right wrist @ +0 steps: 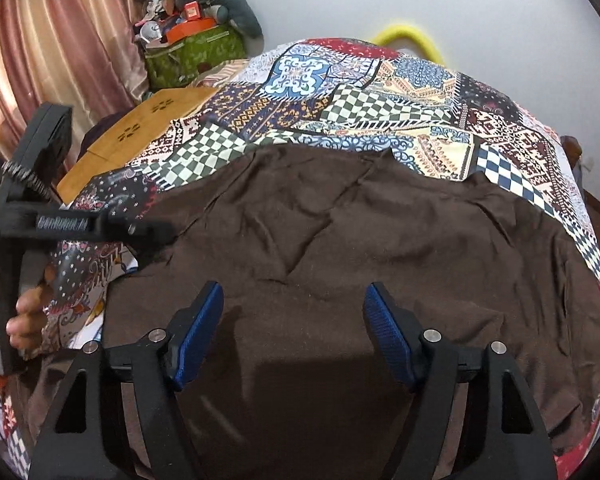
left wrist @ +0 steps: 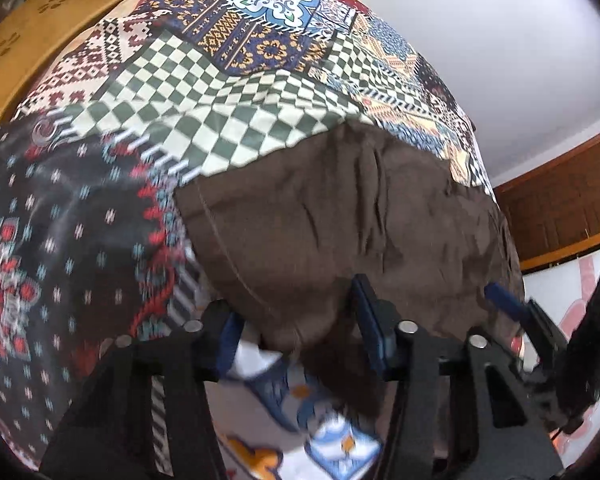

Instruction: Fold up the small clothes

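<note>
A bed covered by a patchwork quilt point(right wrist: 340, 92) of checkered, floral and geometric panels fills both views, with a plain white wall point(right wrist: 500, 8) behind it. At the upper left of the right wrist view hang pink curtains point(right wrist: 52, 40), beside a green patterned bag point(right wrist: 196, 54) piled with clutter, and a light wooden board with flower-shaped cut-outs point(right wrist: 140, 128) lies at the quilt's left edge. A yellow curved object point(right wrist: 412, 36) peeks over the top of the bed. No writing can be read anywhere.

A wrinkled dark brown cloth garment point(right wrist: 340, 240) lies spread flat on the quilt, filling the centre and bottom of the right wrist view.

The right gripper point(right wrist: 294, 328) points down at the garment, its blue-padded fingers point(right wrist: 198, 332) spread well apart with only the brown cloth showing beneath the gap; whether the tips touch it cannot be told.

The left gripper point(left wrist: 296, 332) is at the garment's lower corner in the left wrist view, fingers point(left wrist: 370, 328) partly open, with the brown cloth's edge between them; the blur hides whether they press on it. A hand point(right wrist: 24, 312) holding it appears at the left edge of the right wrist view.
</note>
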{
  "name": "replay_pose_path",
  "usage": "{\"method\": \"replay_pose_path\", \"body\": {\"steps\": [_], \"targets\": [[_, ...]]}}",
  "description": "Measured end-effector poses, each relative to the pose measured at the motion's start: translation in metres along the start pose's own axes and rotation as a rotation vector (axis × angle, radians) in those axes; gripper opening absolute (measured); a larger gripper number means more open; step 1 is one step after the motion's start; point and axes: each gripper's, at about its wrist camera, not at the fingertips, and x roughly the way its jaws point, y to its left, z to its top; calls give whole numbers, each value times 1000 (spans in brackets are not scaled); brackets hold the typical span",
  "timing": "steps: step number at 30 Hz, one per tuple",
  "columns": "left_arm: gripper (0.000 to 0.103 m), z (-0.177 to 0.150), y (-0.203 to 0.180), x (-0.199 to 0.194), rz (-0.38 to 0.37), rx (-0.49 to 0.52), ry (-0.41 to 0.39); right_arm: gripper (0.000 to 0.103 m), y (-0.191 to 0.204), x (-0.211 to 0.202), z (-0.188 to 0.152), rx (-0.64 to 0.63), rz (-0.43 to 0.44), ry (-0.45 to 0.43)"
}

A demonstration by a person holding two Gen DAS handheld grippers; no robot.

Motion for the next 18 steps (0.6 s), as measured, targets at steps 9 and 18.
{"method": "replay_pose_path", "body": {"steps": [9,18], "targets": [[3,49,3,4,115,55,-39,70,-17,-14,-7,-4,-19,-2],[3,62,-86,-49,214,361,-257,70,-54,-37,-18,69,-58,-21]]}}
